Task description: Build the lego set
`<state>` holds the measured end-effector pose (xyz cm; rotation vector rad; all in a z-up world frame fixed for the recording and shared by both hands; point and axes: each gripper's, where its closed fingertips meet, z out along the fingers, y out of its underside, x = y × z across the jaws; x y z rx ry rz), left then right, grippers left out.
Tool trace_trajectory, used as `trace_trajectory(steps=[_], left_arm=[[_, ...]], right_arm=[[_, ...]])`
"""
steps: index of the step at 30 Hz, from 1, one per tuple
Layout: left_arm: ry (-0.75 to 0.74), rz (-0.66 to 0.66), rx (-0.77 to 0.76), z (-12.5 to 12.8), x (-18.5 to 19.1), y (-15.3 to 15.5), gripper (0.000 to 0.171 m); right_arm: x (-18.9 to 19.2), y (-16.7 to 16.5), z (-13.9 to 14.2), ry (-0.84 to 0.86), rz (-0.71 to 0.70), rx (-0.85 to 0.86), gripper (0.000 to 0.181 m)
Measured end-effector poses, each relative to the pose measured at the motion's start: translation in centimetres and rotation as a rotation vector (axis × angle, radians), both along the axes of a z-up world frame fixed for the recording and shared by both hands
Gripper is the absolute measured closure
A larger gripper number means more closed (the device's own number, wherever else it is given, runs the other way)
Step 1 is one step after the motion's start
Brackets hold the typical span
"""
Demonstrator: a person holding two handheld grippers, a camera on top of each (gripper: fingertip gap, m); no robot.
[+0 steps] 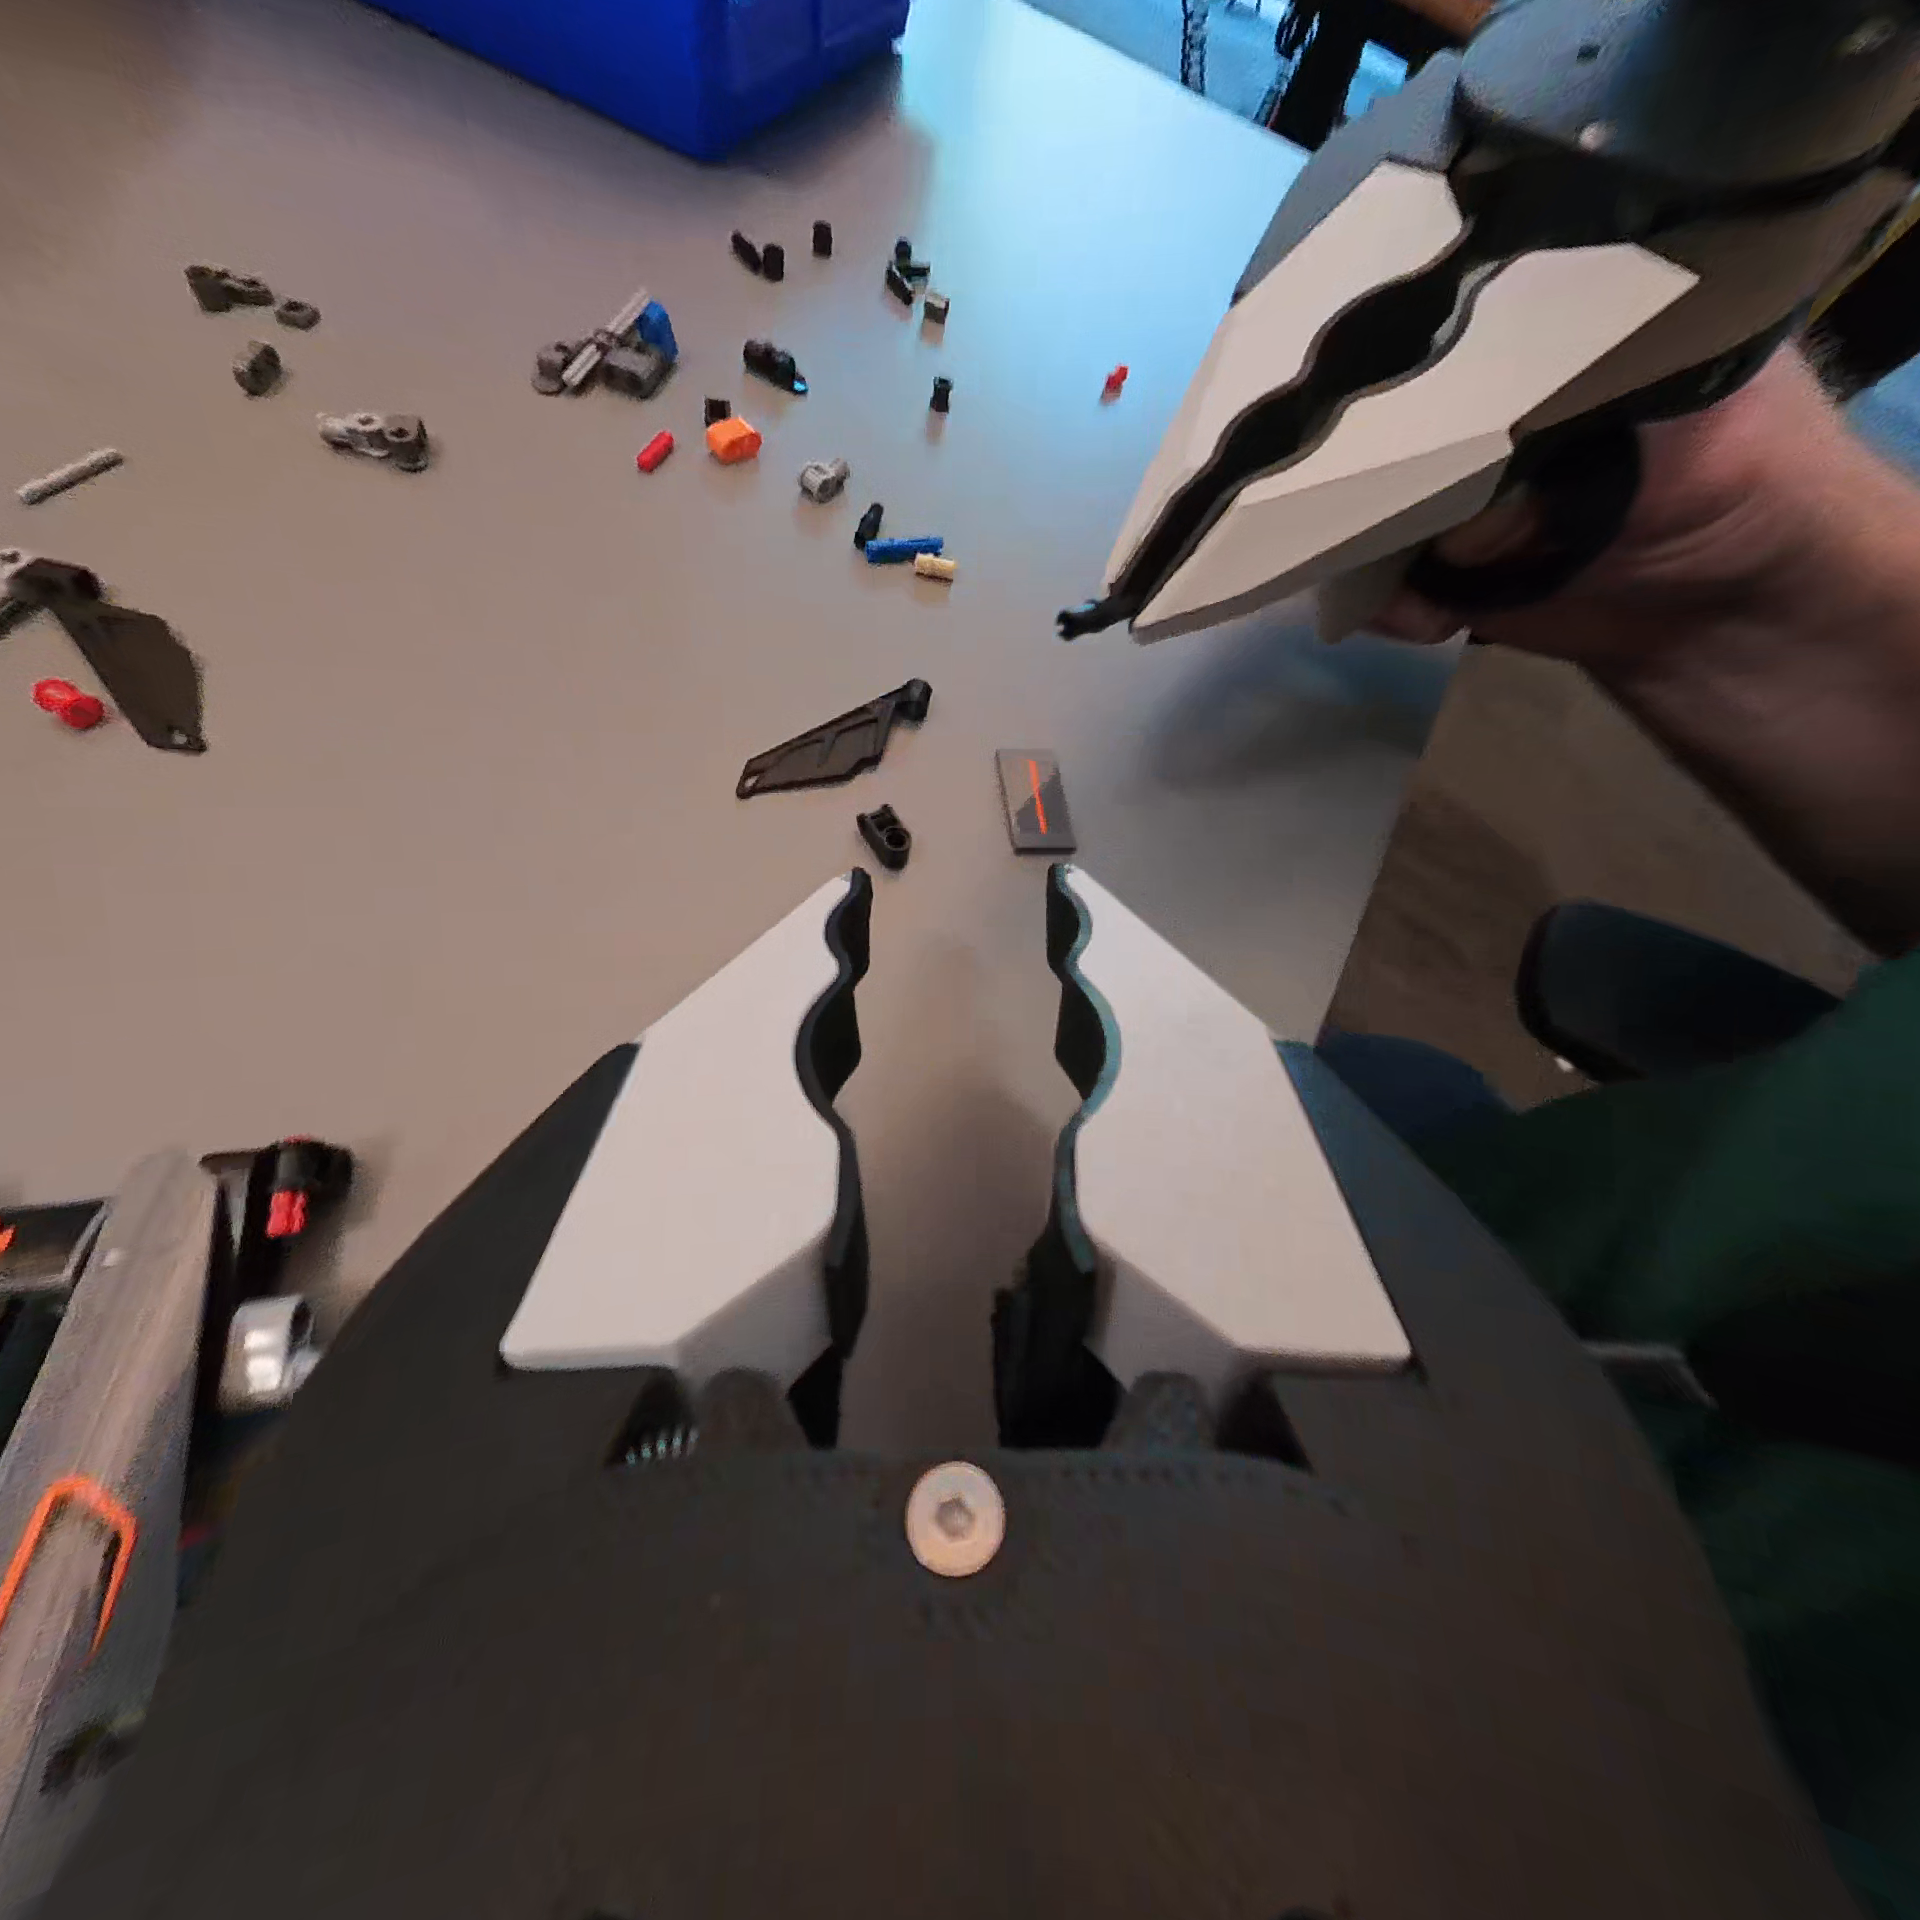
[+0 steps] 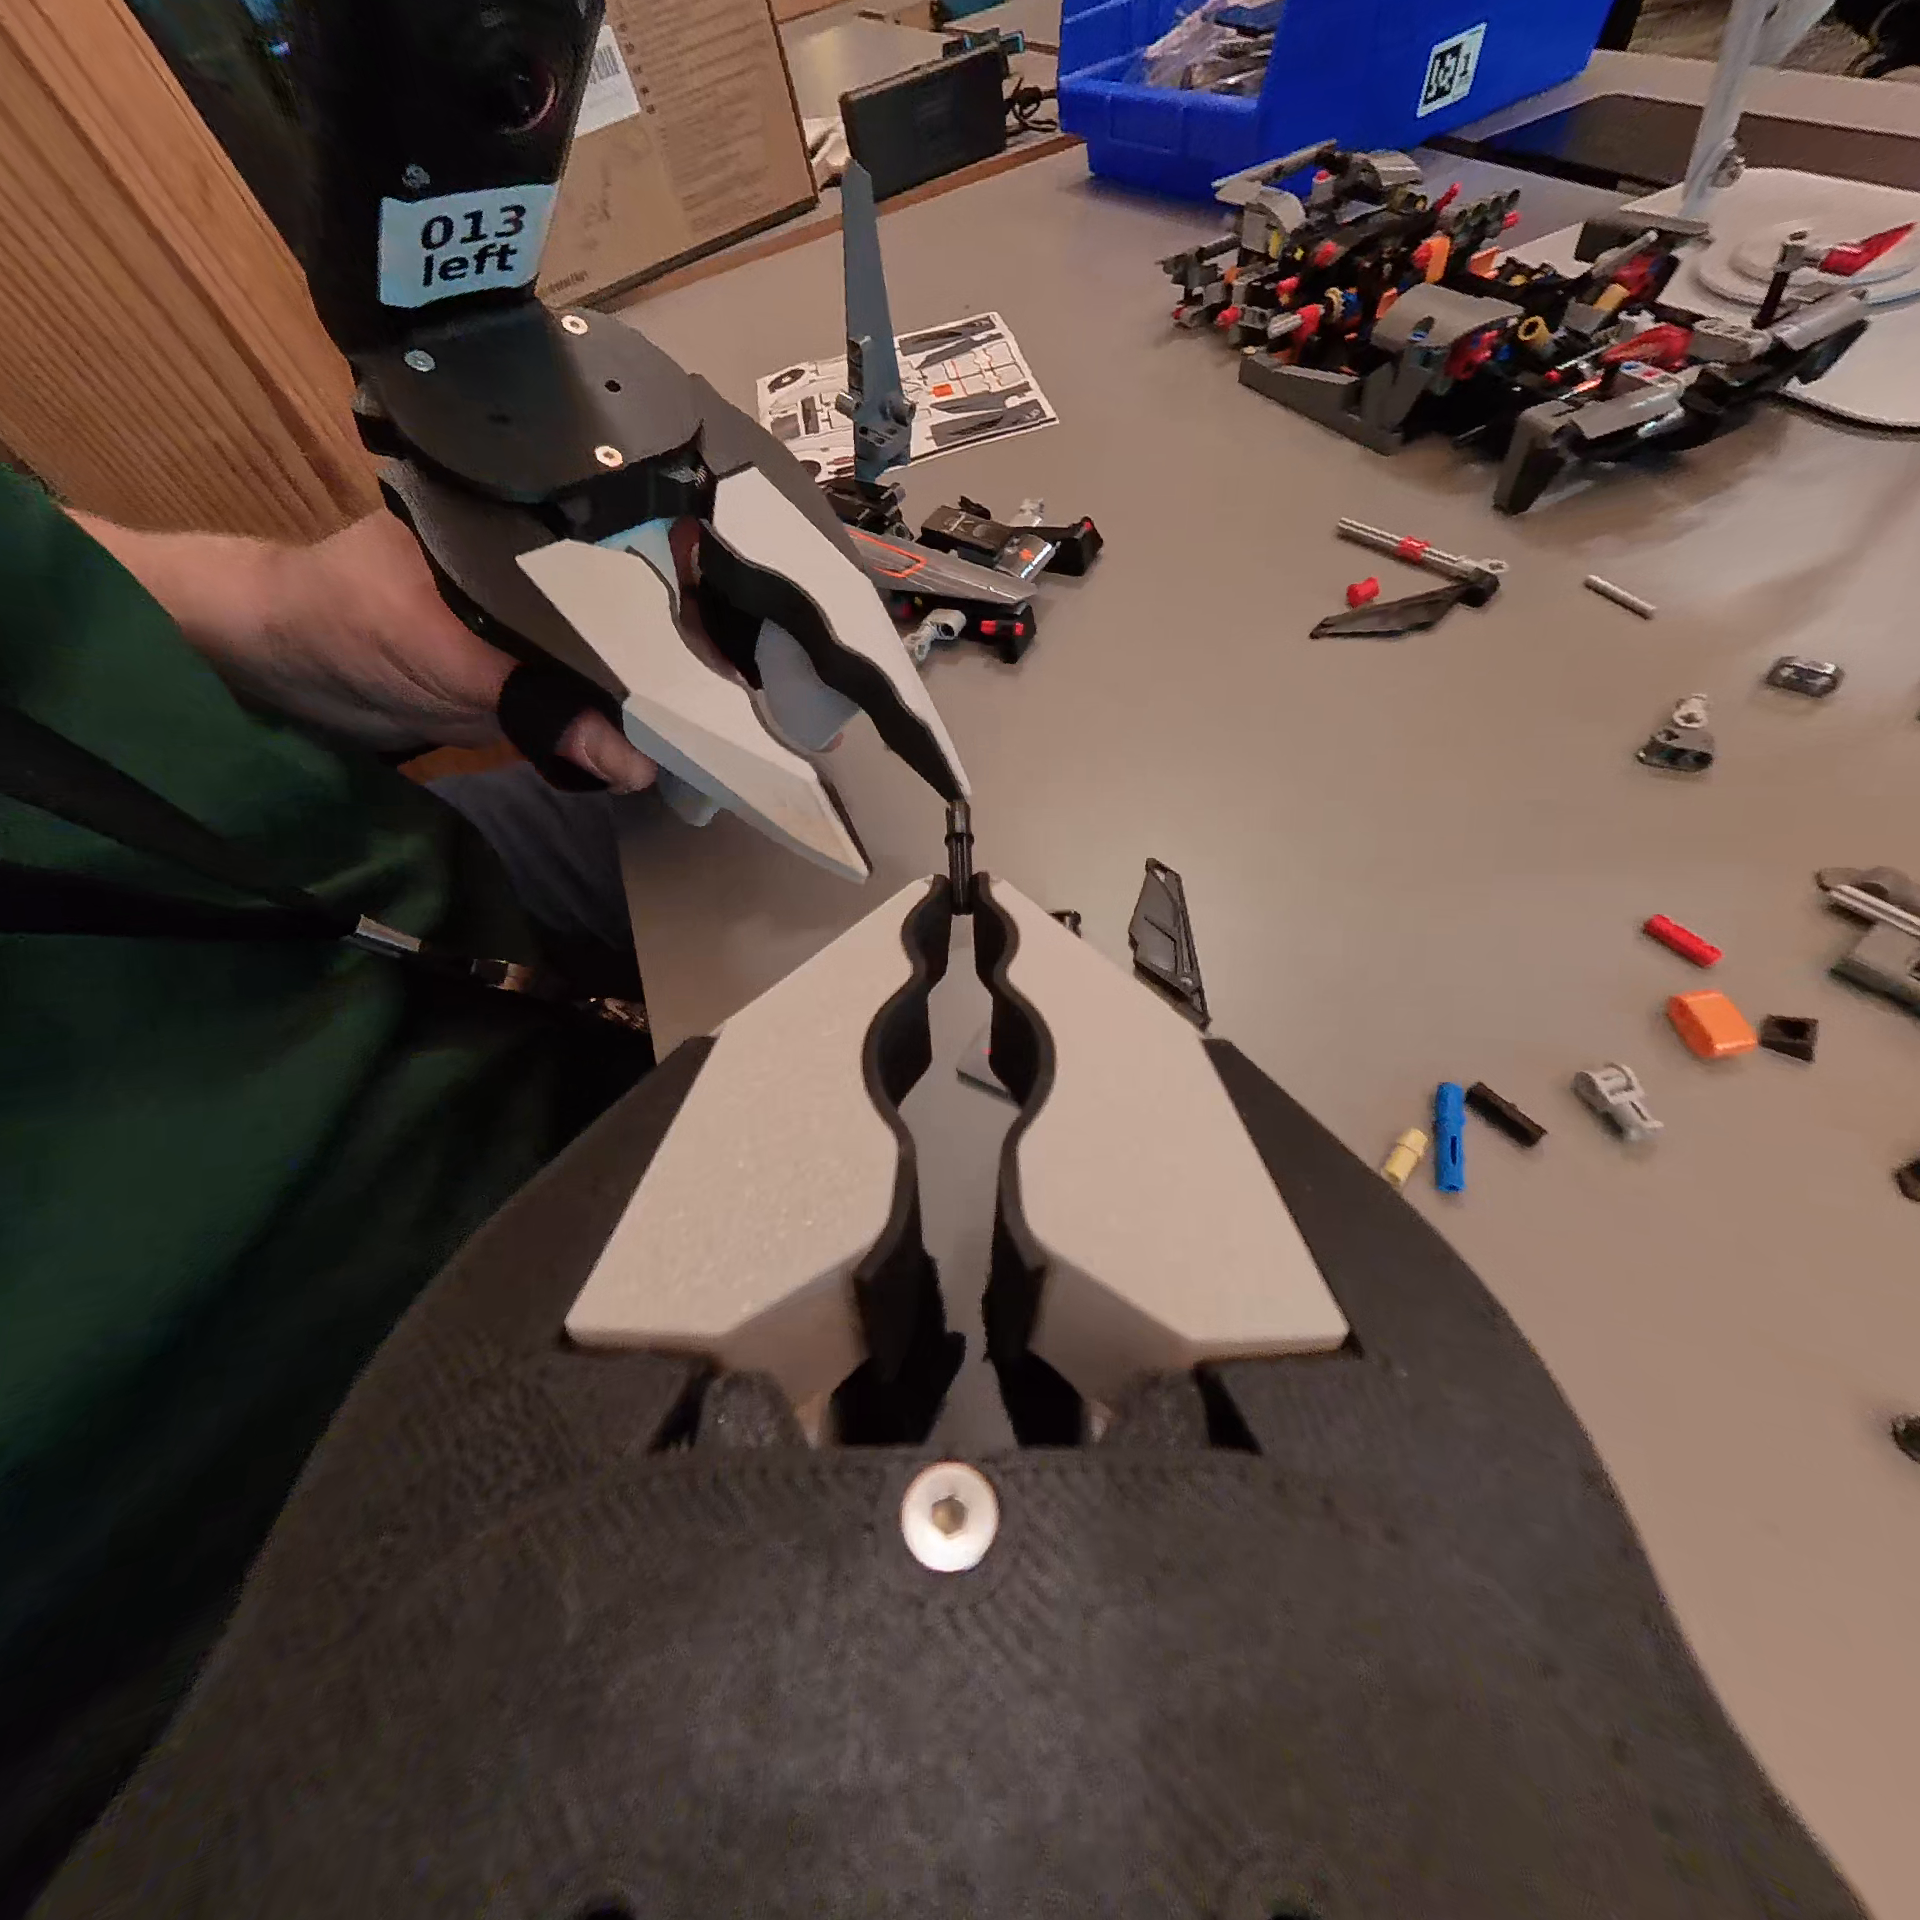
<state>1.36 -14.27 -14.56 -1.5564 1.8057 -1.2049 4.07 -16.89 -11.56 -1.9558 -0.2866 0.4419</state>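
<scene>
On the grey tabletop [image 1: 416, 883], the left wrist view starts at its left edge with a blurred dark grey panel edged in orange [image 1: 68, 1538], part of a small sub-assembly, then a flat black wing-shaped plate [image 1: 130, 649] beside a small red peg [image 1: 68, 701]. Farther right lie scattered loose pieces, among them an orange sloped brick [image 1: 732, 438] and a blue axle pin [image 1: 902, 548]. The left gripper [image 1: 956, 883] hangs low over the table with its grey fingers spread and nothing between them; just ahead of its tips lie a small black connector [image 1: 885, 834], a black blade-shaped panel [image 1: 831, 743] and a dark flat tile with an orange stripe [image 1: 1034, 800]. At upper right, the right gripper [image 1: 1117, 608] pinches a short black pin [image 1: 1081, 618] at its tips, clear of the table.

Only the right wrist view shows the left gripper [image 2: 914, 821] from outside, held by a hand [image 2: 364, 644] in a dark green sleeve [image 2: 156, 935]. The black pin [image 2: 958, 852] stands up from the right gripper [image 2: 956, 899], whose tips are pressed onto its lower end; the pin's top meets one left fingertip [image 2: 940, 769]. Farther right are a printed sticker sheet [image 2: 966, 379], a large half-built dark model [image 2: 1538, 322] and a blue plastic bin [image 2: 1299, 83].
</scene>
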Motion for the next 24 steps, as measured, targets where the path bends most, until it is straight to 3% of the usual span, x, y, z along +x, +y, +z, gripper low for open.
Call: trace_trajectory(steps=[10, 21, 24], left_arm=[[0.117, -0.037, 0.166, -2.6, 2.8, -0.5, 0.137], [0.168, -0.045, 0.230, -3.7, 3.2, -0.5, 0.165], [0.168, -0.049, 0.233, -3.7, 3.2, -0.5, 0.166]], right_arm=[[1.1, -1.0, -0.3, 0.007, -0.027, 0.017, 0.180], [1.5, -1.1, -0.4, 0.015, -0.017, 0.029, 0.180], [1.6, -1.2, -0.4, 0.017, -0.017, 0.030, 0.180]])
